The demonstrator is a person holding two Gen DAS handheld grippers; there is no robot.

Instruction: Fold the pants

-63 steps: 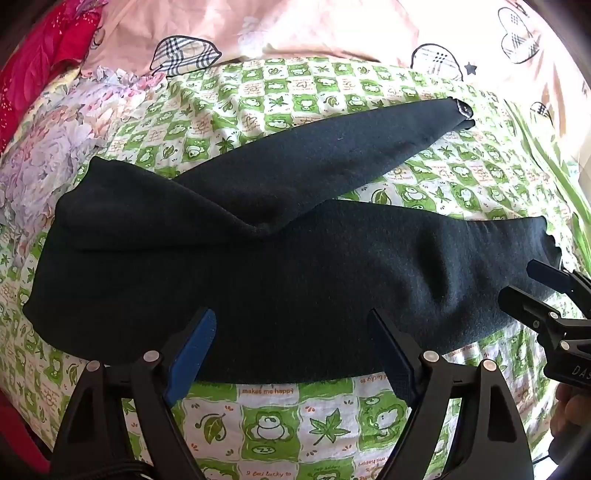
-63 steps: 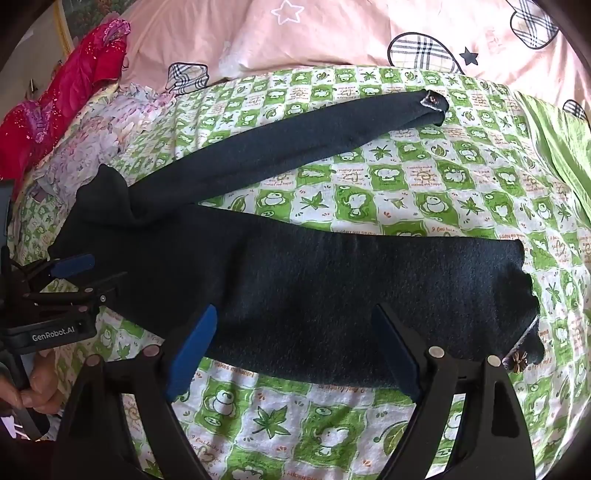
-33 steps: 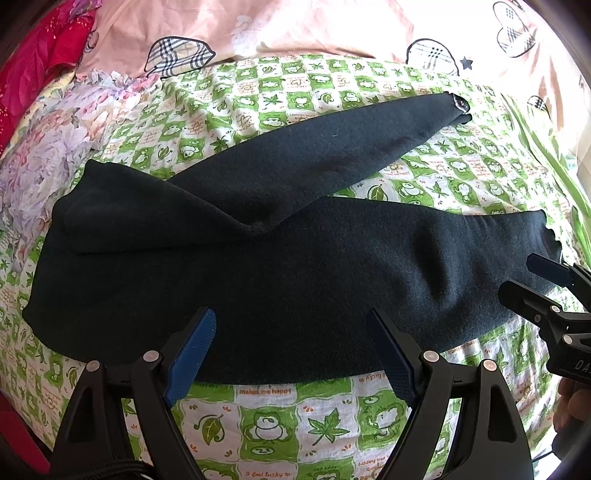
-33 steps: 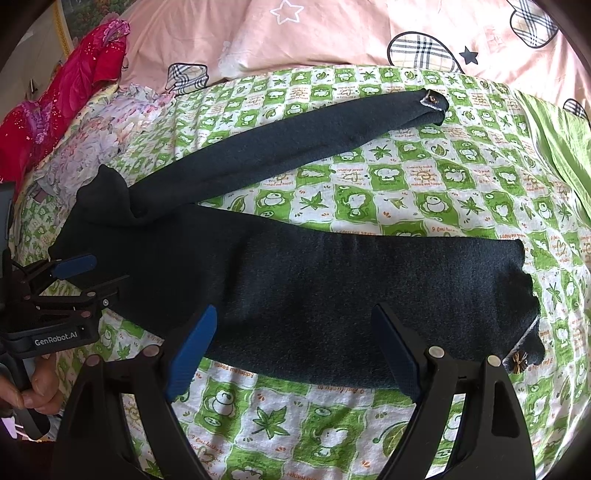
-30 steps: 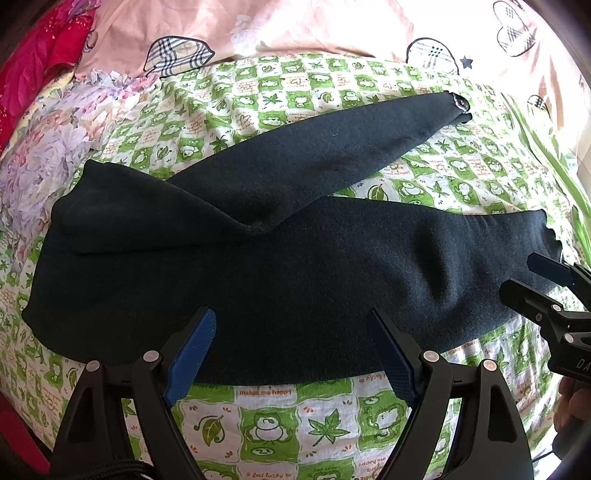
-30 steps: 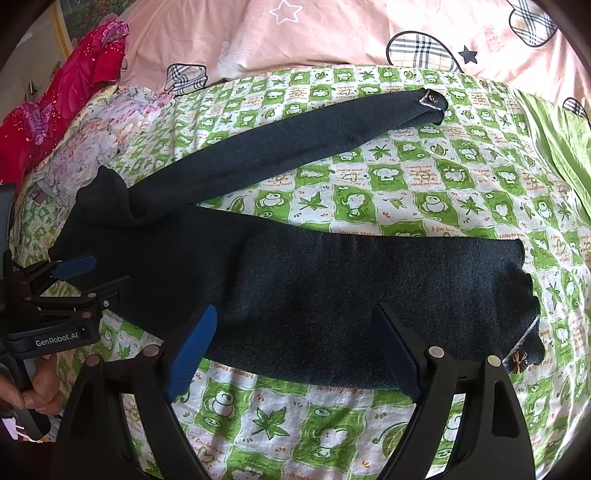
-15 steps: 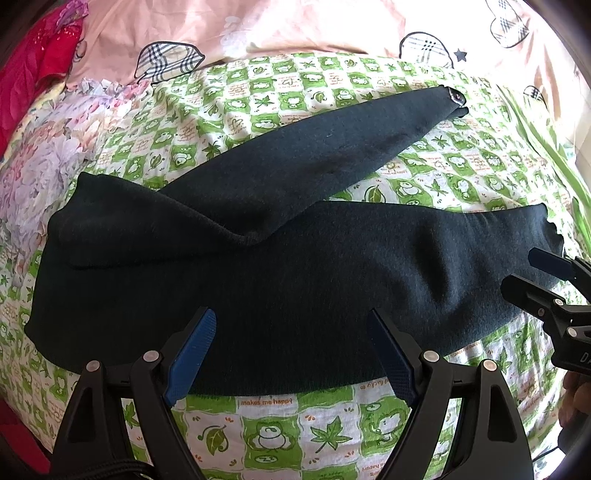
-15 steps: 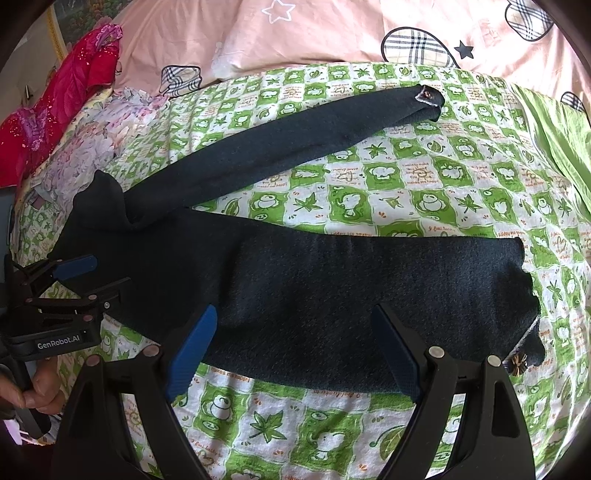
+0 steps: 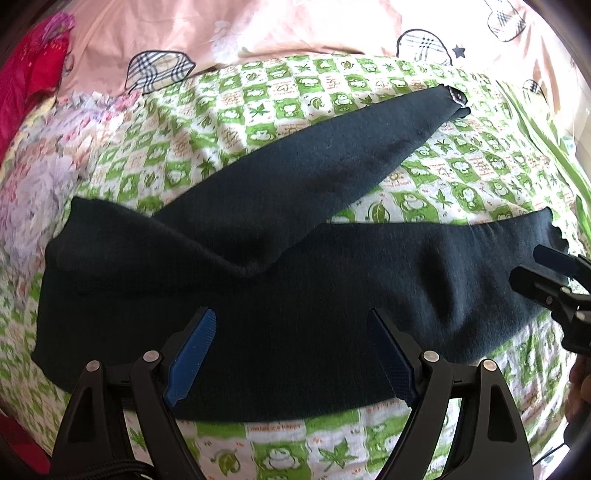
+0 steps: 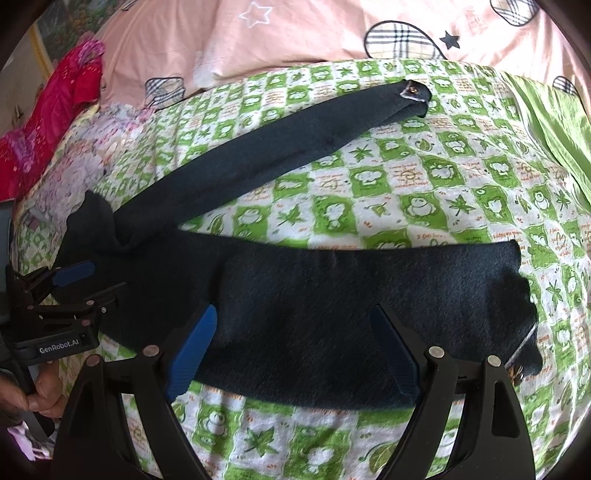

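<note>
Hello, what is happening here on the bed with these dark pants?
A person holds a two-finger gripper in each hand above a pair of dark pants spread on a green checked bedsheet. The legs lie apart in a V: the near leg runs across in front, the far leg angles away toward the pink bedding. The left gripper and the right gripper are both open over the near leg and hold nothing. No fold has been made yet.

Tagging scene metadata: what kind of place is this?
Most likely a bedroom: dark pants lie spread on a bed's green frog-print sheet, with pink bedding behind and a red garment at the side.
</note>
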